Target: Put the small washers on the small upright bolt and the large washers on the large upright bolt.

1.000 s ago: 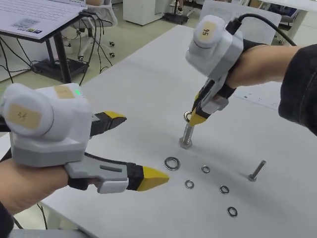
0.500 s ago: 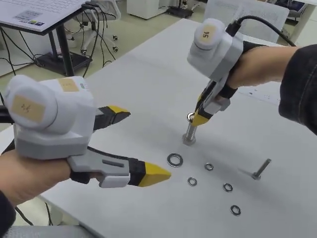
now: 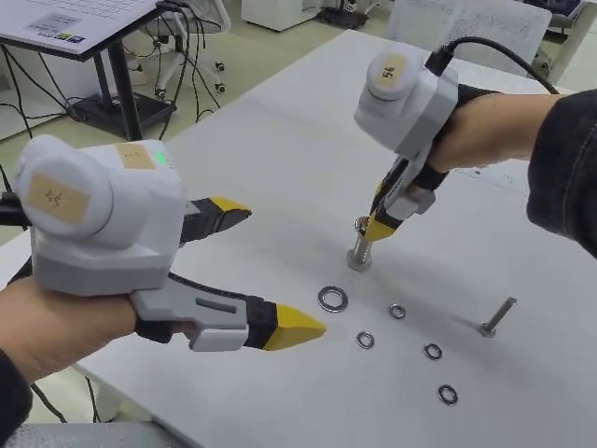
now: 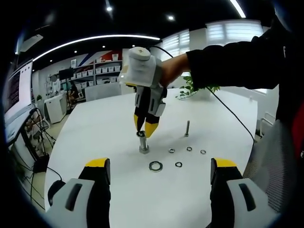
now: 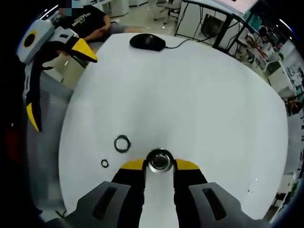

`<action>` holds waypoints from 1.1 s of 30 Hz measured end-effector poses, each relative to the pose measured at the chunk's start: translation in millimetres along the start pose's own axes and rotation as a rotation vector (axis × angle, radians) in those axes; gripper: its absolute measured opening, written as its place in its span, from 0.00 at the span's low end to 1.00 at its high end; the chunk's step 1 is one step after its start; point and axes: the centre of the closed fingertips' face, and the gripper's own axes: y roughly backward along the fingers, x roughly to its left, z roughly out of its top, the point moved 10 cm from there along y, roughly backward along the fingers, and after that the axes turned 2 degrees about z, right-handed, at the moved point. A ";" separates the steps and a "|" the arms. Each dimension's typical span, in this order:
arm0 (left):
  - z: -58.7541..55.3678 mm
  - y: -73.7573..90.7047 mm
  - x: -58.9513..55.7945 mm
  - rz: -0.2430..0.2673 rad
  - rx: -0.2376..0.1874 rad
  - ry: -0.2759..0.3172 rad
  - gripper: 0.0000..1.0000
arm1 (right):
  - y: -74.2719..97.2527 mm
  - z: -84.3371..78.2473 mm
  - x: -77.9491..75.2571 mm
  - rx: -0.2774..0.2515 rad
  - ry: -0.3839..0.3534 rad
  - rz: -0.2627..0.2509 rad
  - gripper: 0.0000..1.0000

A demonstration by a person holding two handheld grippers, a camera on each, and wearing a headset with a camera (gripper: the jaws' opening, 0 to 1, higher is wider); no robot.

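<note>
Four small washers loose on white table, scattered right of and nearer than large upright bolt, all apart from one another. One loose large washer flat on the near side of that bolt, close, not touching. Small upright bolt standing on its head well right of the large one, small washers between the two; shaft bare.

Wide bare tabletop far and left of the bolts. Left table edge running from near-left toward far, side desk beyond it. Near edge just under left gripper. Black mouse at far end of table in right gripper view.

Left gripper low at near left, held level in a hand, pointing right toward the bolts, well apart from them. Jaws spread wide, nothing between. In left gripper view, bolts and washers all framed between its two yellow tips.

Right gripper angled steeply downward from far right, dark sleeve behind it, cable off its back. Jaws narrow, pinched on held large washer right at top of large upright bolt. Bolt end visible through the ring's hole in right gripper view. Ring round the thread or only resting on the tip: cannot tell.
</note>
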 end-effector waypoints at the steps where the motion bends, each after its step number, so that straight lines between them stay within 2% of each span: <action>1: 0.0 0.0 0.0 0.000 0.001 -0.001 0.87 | -0.4 0.0 -0.5 0.001 0.000 0.001 0.23; 4: 0.0 0.0 0.2 -0.001 0.002 0.000 0.87 | -3.7 0.1 -5.1 0.000 -0.005 0.004 0.23; 11: -0.6 0.1 0.7 0.000 0.005 0.002 0.87 | -8.2 -1.3 -4.5 -0.003 -0.015 0.011 0.23; 21: -2.0 0.7 1.0 0.002 0.009 0.005 0.86 | -14.6 -1.1 0.3 0.024 -0.004 0.015 0.23; 33: -3.3 0.5 1.0 0.000 0.017 0.006 0.86 | -28.2 -4.7 -2.0 0.043 -0.016 0.024 0.23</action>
